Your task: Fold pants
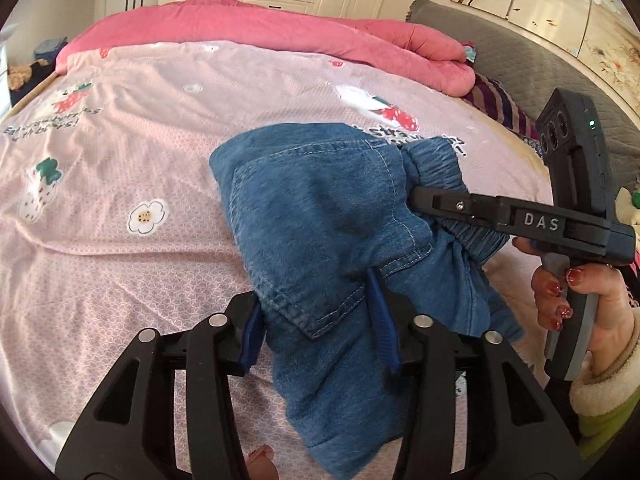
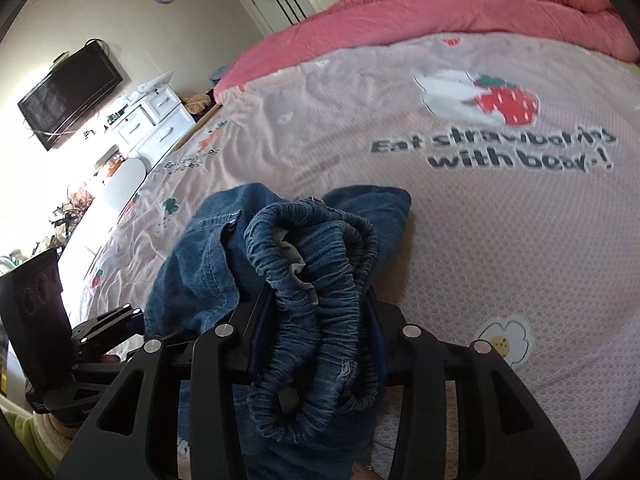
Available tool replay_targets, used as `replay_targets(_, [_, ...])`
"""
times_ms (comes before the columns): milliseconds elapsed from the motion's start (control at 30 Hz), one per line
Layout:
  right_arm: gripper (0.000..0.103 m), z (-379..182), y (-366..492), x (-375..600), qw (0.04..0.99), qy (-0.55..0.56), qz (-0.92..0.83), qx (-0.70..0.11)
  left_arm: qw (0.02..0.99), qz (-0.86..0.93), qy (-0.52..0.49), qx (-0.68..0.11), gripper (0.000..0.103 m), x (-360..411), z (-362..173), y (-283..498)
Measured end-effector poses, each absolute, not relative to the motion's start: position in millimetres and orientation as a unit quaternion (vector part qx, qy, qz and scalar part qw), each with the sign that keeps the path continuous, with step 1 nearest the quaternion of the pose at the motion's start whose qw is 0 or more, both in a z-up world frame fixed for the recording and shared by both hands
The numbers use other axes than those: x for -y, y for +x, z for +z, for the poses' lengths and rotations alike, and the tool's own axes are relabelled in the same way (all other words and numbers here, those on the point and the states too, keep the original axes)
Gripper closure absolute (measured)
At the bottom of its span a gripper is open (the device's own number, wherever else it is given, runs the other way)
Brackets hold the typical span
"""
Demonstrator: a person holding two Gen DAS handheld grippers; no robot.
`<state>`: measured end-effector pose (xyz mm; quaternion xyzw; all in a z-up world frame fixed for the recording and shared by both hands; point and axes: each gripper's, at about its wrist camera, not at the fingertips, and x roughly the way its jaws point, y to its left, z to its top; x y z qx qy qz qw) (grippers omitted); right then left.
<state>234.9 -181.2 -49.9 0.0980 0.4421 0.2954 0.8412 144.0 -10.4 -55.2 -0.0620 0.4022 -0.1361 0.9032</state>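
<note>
Small blue denim pants (image 1: pixel 320 208) lie bunched on the pink strawberry-print bed sheet (image 1: pixel 120 168). My left gripper (image 1: pixel 316 322) is shut on a pocket-side fold of the denim, which fills the gap between its blue pads. My right gripper (image 2: pixel 316 324) is shut on the gathered elastic waistband (image 2: pixel 320 272). In the left wrist view the right gripper (image 1: pixel 420 200) comes in from the right with its tip on the waistband (image 1: pixel 440 160). A hand (image 1: pixel 560 300) holds its handle. In the right wrist view the left gripper (image 2: pixel 112 320) shows at the left edge, beside the pants (image 2: pixel 192 264).
A rolled pink quilt (image 1: pixel 260 28) lies along the far side of the bed. A grey padded headboard (image 1: pixel 500 52) and a striped cloth (image 1: pixel 496 100) are to the right. A wall television (image 2: pixel 68 92) and a white dresser (image 2: pixel 152 120) stand beyond the bed's left edge.
</note>
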Motion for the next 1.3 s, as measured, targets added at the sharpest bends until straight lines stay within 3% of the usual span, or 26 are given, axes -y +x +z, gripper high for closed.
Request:
replay_targets(533, [0.040,-67.6,227.9,175.8,0.855,0.061,0.250,-0.450,0.904,-0.105,-0.057,-0.409,0.032,7.3,-66.2,145.6])
replay_targets(767, [0.029,-64.0,222.7,180.6,0.863,0.059,0.236,-0.442,0.906,-0.099,-0.060,-0.407,0.026,3.4,-67.2,140.6])
replay_targets(1000, [0.028,-54.0,211.9,185.3,0.873,0.061,0.231,-0.426,0.908,-0.099,-0.064,-0.402,0.025,2.0,-62.3,136.2])
replay_targets(1300, [0.019,-37.4,195.5,191.6,0.885,0.063,0.230,-0.399,0.911,-0.100,-0.069,-0.395,0.021,0.8,-54.5,130.1])
